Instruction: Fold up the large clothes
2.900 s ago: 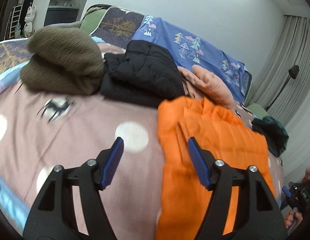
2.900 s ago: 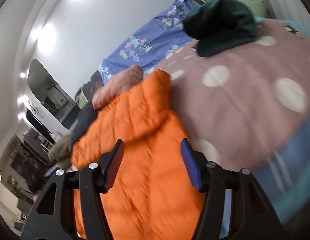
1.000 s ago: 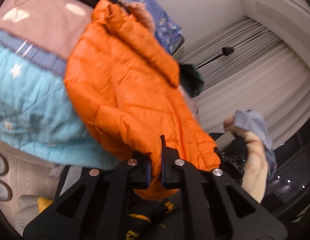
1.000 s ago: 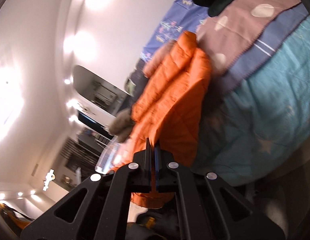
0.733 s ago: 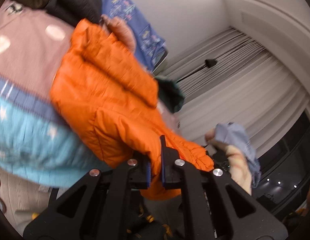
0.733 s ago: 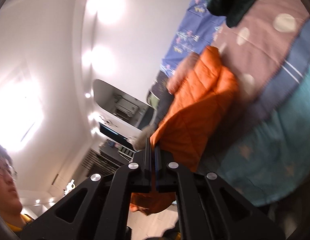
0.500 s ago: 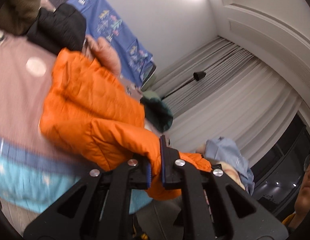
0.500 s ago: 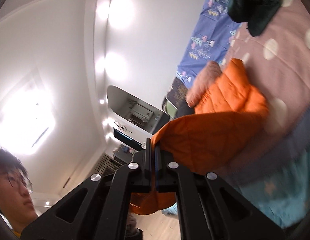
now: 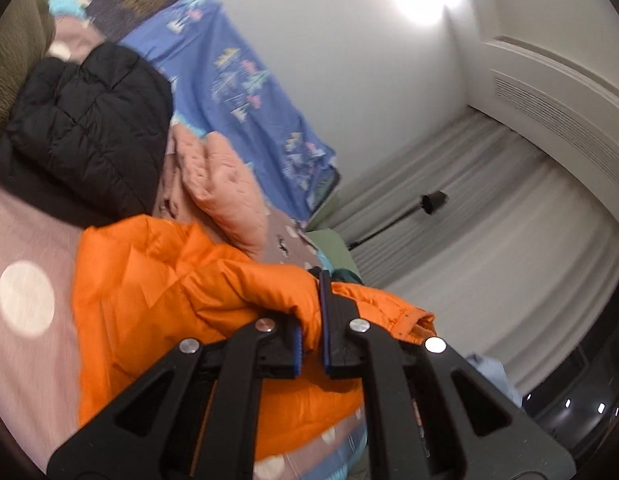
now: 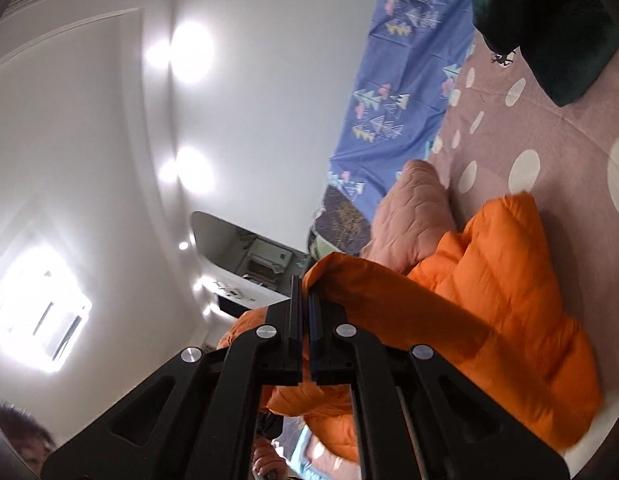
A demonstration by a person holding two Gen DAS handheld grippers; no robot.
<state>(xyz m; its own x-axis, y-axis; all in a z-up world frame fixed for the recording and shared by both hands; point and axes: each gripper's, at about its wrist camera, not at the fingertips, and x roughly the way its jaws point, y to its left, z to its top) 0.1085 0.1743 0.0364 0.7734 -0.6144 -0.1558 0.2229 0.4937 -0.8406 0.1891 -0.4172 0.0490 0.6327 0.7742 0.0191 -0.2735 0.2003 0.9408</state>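
Note:
An orange puffer jacket [image 9: 157, 280] lies partly on the pink dotted bedspread [image 9: 25, 240], its near edge lifted. My left gripper [image 9: 311, 320] is shut on a fold of that edge. In the right wrist view the same jacket [image 10: 501, 280] stretches from the bed up to my right gripper [image 10: 305, 304], which is shut on another part of its edge. The jacket folds over itself between the two grippers.
A black puffer jacket [image 9: 85, 128], a peach quilted garment [image 9: 225, 184] and an olive garment [image 9: 13, 52] lie at the back of the bed. A dark green garment [image 10: 549, 28] lies on the bedspread [image 10: 529, 132]. A blue patterned sheet [image 9: 237, 68] hangs on the wall.
Both grippers closed on the jacket's edge, pulled it off the bed's front, then carried it up and forward over the bed, so the jacket now doubles over itself.

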